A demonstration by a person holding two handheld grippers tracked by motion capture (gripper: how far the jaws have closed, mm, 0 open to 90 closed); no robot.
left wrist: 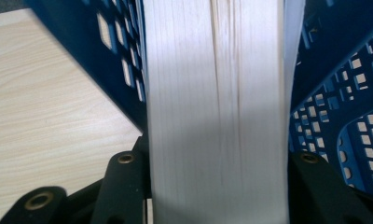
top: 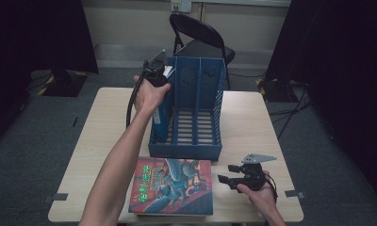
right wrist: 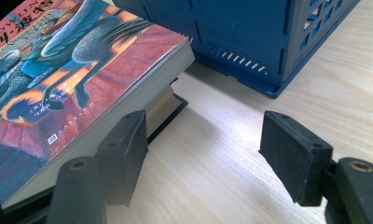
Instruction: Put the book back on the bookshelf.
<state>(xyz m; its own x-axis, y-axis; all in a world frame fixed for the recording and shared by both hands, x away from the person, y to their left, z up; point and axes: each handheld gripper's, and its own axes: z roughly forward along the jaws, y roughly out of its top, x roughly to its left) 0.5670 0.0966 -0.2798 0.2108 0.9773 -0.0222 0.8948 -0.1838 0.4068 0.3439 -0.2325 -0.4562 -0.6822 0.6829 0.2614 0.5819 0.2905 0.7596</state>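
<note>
A blue file holder (top: pixel 186 151) with three slots stands mid-table. A book (top: pixel 160 117) stands upright in its left slot. My left gripper (top: pixel 154 73) comes down on that book from above. In the left gripper view the white page edge of the book (left wrist: pixel 212 93) runs between the jaws of the left gripper (left wrist: pixel 217 163), which stand close on either side; the holder's wall (left wrist: pixel 343 93) lies beyond. A colourful book (top: pixel 172 186) lies flat at the front, on top of a darker book (right wrist: pixel 168 100). My right gripper (top: pixel 226 175) rests open just right of that stack, nothing between the jaws (right wrist: pixel 203 140).
The light wooden table (top: pixel 252 122) has bare room right of the file holder (right wrist: pixel 250 37) and along its left side (left wrist: pixel 44 107). A black folding chair (top: pixel 200 33) stands behind the table's far edge. Dark curtains hang at both sides.
</note>
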